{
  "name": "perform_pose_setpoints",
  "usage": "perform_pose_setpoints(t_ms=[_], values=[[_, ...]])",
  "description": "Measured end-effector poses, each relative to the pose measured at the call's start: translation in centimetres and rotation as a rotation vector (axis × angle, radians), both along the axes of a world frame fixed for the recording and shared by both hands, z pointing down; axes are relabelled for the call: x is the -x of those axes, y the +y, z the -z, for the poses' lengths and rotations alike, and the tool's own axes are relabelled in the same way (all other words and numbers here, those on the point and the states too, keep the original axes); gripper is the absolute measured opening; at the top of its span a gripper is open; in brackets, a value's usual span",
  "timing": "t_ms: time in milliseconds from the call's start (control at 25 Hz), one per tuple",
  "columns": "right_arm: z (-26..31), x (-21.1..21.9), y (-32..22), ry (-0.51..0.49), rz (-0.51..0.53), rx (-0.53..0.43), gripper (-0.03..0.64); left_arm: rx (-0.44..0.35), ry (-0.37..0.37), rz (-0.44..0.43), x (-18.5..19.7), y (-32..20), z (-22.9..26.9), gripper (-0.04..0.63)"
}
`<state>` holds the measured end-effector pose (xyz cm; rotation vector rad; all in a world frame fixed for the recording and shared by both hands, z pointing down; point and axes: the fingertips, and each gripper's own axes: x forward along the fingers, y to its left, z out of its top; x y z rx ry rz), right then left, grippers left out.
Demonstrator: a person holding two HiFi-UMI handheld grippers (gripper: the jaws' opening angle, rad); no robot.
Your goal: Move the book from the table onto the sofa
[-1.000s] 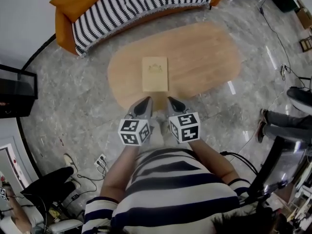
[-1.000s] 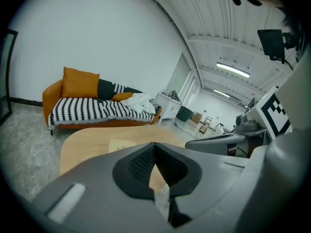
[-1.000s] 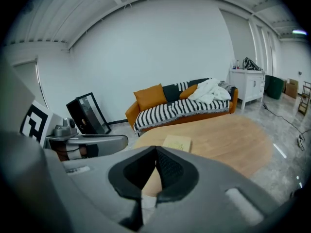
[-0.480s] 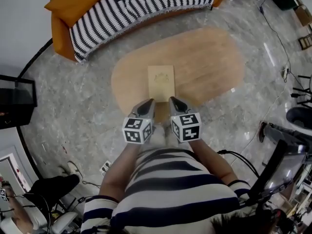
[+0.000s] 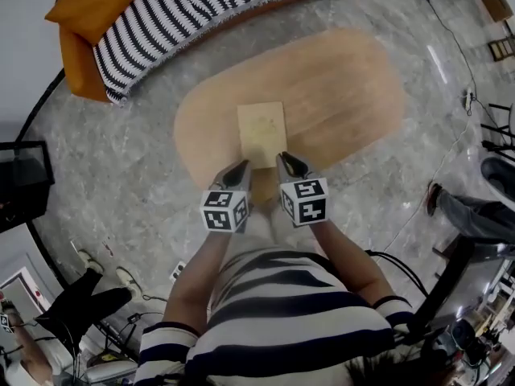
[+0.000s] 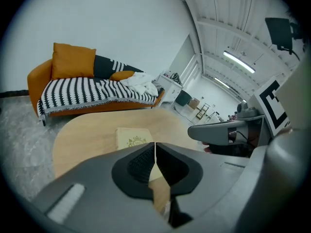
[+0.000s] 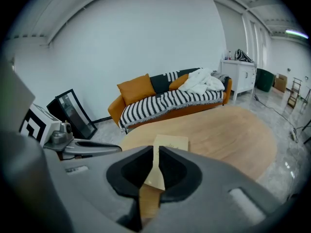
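Observation:
A tan book lies flat on the oval wooden table, near its front left part. Both grippers hover side by side just short of the book's near edge. My left gripper is shut, its jaws touching with nothing between them. My right gripper shows a narrow gap; its jaws have just been opening, with nothing between them. The book sits just beyond both sets of jaws. The orange sofa with a striped throw stands past the table.
A black framed panel leans at the left by the wall. White cloth and an orange cushion lie on the sofa. Another person's leg and cables are on the floor at the right.
Both grippers have moved forward and down over the table's front edge, from short of the table to the book's near edge. The book has not moved.

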<state>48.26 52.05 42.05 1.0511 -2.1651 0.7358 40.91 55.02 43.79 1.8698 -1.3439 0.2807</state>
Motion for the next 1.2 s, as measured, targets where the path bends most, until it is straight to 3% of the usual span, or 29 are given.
perform_pose_setpoints(t_ms=[240, 600, 920, 1200], values=[[-2.9, 1.0, -1.2, -0.001, 0.02, 0.05, 0.057, 0.053, -0.01, 0.047, 0.9, -1.7, -2.7, 0.071], [-7.6, 1.5, -2.3, 0.033, 0.051, 0.133, 0.079, 0.146, -0.033, 0.015, 1.7, -3.4, -7.0, 0.132], [-11.4, 1.3, -3.0, 0.015, 0.086, 0.19, 0.153, 0.202, -0.08, 0.005, 1.5, -4.4, -10.8, 0.192], [-14.5, 0.6, -3.8, 0.027, 0.067, 0.232, 0.217, 0.27, -0.078, 0.002, 1.8, -4.8, -14.1, 0.252]])
